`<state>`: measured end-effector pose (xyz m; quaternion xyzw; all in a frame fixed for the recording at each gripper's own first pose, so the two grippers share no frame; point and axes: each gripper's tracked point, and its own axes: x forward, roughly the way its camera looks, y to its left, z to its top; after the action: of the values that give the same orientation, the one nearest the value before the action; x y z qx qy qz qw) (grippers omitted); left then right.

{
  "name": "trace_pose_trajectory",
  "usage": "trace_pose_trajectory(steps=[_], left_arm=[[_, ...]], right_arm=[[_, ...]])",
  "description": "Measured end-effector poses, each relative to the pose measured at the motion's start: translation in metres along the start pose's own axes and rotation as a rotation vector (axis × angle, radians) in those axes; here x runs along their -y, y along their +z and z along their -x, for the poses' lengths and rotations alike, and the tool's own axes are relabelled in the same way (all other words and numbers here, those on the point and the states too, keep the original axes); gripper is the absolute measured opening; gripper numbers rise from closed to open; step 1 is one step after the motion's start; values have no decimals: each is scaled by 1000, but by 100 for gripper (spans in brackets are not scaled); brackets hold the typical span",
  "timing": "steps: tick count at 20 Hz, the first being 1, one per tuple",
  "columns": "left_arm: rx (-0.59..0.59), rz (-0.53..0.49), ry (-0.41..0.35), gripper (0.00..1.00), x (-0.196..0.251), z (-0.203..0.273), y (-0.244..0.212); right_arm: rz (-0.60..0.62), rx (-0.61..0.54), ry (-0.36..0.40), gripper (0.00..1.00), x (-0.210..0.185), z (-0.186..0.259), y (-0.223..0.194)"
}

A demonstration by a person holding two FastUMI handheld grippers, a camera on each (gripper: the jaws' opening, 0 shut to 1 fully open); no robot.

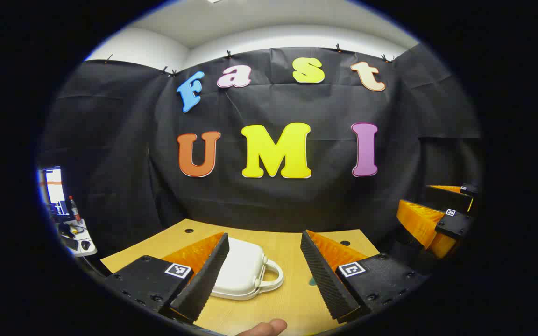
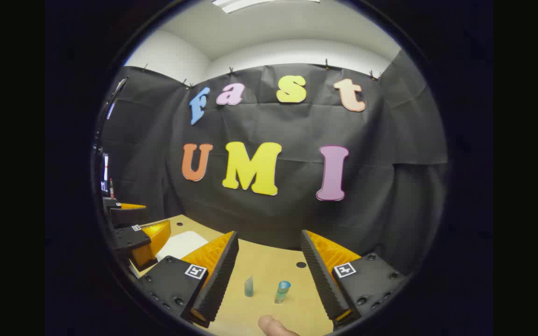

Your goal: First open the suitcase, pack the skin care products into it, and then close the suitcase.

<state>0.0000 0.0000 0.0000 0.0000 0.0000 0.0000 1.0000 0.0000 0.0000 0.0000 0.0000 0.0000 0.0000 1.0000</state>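
suitcase [image 1: 243, 270] position is what the coming move turns on; the white case is seen lying shut and flat on the worktop [image 1: 292, 298], directly ahead of the left tongs [image 1: 264, 275] and framed between their two fingers, its handle [image 1: 272, 275] turned toward the right-hand finger; its longer side appears to run away from the camera, slanting toward the booth wall; the left tongs are held spread wide, nothing pinched, apart from the case and above the near edge of the worktop; a fingertip [image 1: 266, 327] of the person is glimpsed at the bottom of the left gripper view.

in the right gripper view the right tongs [image 2: 269, 275] are likewise spread and empty; two small skin care items, a pale tube [image 2: 249, 286] and a teal-capped bottle [image 2: 282, 291], are seen standing upright beside each other on the worktop between those fingers, well to the right of the suitcase [image 2: 181, 245]; the left tongs [image 2: 145, 240] are seen beside the suitcase there.

the opening step is judged not yet begun; the left tongs are judged the nearer to the suitcase, so the lid edge by the handle would be reached from that side, while the products lie nearer the right tongs.
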Motion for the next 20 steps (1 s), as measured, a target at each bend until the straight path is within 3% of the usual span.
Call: trace_pose_trajectory(steps=[7,10,20], left_arm=[[19,-1,-69,98,-25,-32,7],[22,-6,-100,98,-25,-42,1],[23,-44,-167,98,-14,-58,-2]], right_arm=[[-35,-47,-116,80,-23,-10,-6],[4,-27,-164,80,-19,-13,-3],[33,-49,-199,80,-21,-23,-12]])
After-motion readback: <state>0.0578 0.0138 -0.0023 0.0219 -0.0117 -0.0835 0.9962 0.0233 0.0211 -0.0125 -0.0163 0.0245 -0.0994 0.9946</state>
